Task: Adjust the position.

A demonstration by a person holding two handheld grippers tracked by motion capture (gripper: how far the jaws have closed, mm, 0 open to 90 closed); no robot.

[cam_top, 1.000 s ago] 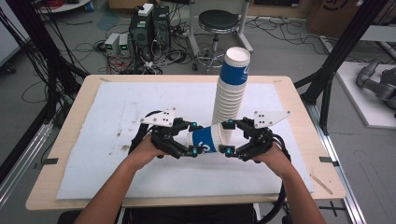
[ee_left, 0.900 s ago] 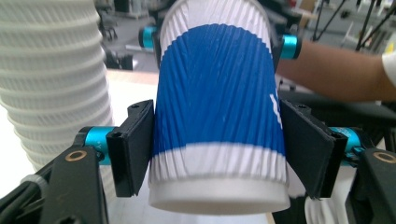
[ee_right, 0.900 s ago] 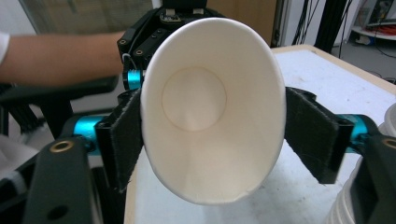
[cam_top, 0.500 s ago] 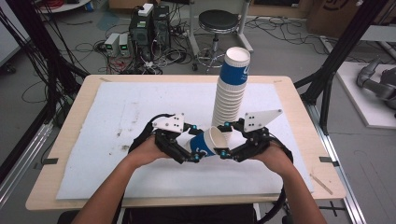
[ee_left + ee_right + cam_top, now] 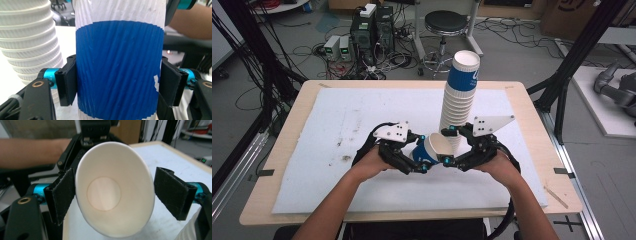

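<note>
A blue-and-white paper cup [image 5: 434,149] lies on its side in the air between my two grippers, mouth toward the right one. My left gripper [image 5: 419,153] has just been closing and is shut on the cup's blue wall [image 5: 117,70], a pad pressed against each side. My right gripper [image 5: 448,145] has just been opening. Its jaws straddle the cup's open mouth [image 5: 112,190]; the right pad [image 5: 172,192] stands clear of the rim and the left pad [image 5: 62,195] is right at it.
A tall stack of nested paper cups [image 5: 459,100] stands upright on the white mat [image 5: 337,125], just behind the right gripper and close beside the held cup [image 5: 30,42]. Wooden table edges frame the mat. A stool and cables are on the floor beyond.
Half a second ago the right jaws pinched the cup's rim and the left jaws stood wider. Now the left jaws grip the cup and the right jaws have spread. Both hands stayed put.
</note>
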